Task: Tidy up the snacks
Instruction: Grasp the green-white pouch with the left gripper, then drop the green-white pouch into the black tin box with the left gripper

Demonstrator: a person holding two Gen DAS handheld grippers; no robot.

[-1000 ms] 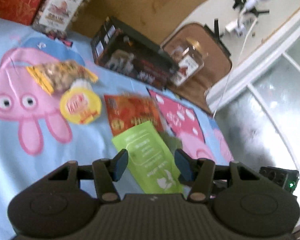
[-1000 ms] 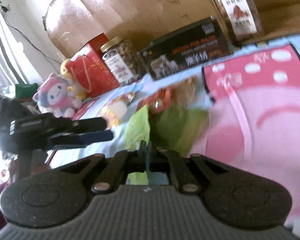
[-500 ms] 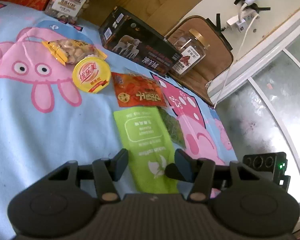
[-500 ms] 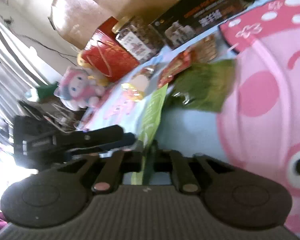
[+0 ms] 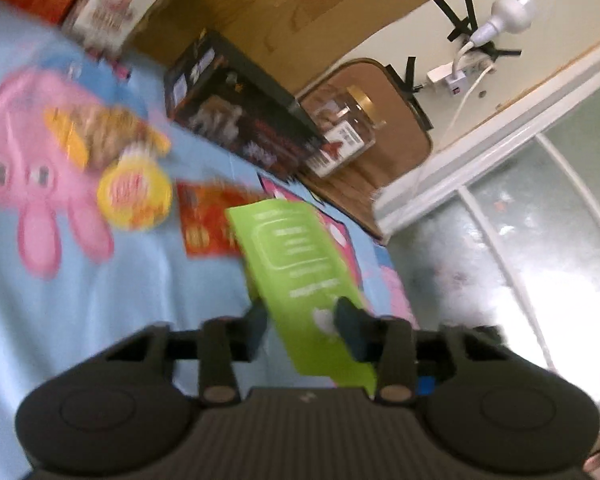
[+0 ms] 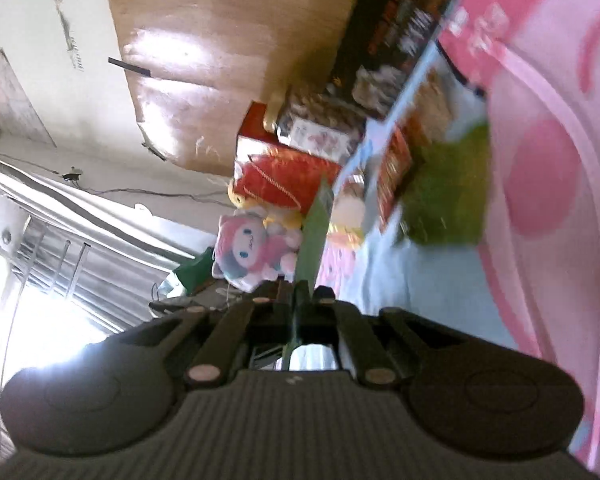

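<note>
Right gripper pinches the green packet edge-on, while left gripper, jaws just closing, straddles it, orange packet at ten o'clock

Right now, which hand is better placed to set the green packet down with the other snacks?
Right. The right gripper is shut on the green packet, which is off the bedsheet. The left gripper has just been closing with the packet between its jaws; blur hides any contact.

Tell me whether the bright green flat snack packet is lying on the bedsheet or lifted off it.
Lifted. The bright green flat snack packet tilts up above the blue cartoon bedsheet, pinched edge-on in the right gripper.
</note>
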